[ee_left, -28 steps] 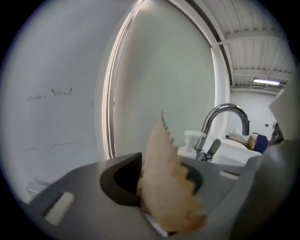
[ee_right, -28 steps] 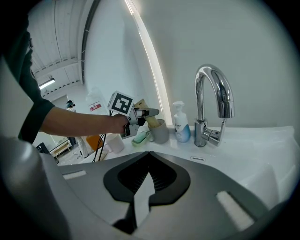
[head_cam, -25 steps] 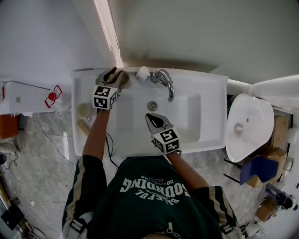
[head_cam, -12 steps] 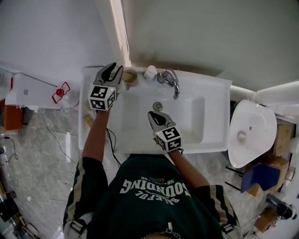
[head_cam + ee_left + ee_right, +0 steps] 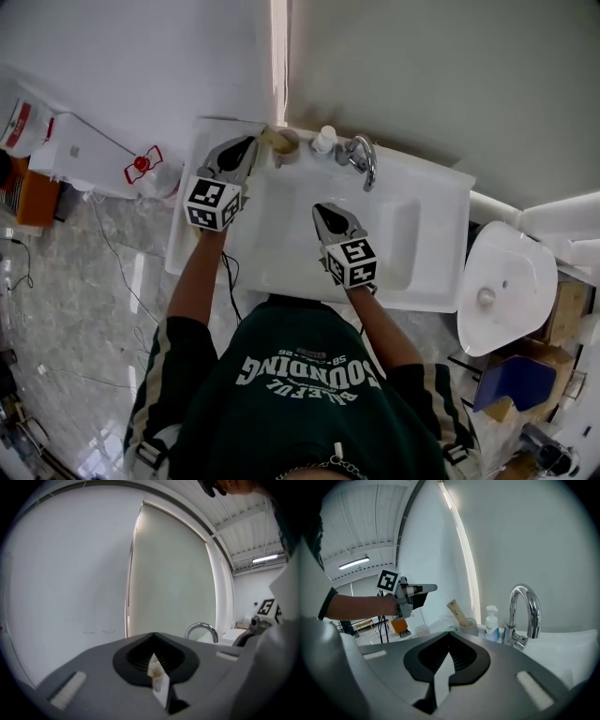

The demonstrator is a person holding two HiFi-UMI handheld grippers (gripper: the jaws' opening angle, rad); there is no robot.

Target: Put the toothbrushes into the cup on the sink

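left gripper (image 5: 243,147): near cup (image 5: 285,146) | right gripper (image 5: 327,212): over sink (image 5: 424,246) basin | cup: back rim

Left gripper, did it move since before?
Yes. In the head view the left gripper has pulled left, away from the cup, and its fingers have just closed, empty.

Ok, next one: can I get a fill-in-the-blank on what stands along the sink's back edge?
1. The tan toothbrush leans inside the beige ___.
2. In the head view, the small white bottle with a blue label stands between that cup and the chrome ___.
3. The right gripper's jaws are ___, above the white sink.
Missing: cup; faucet; shut.
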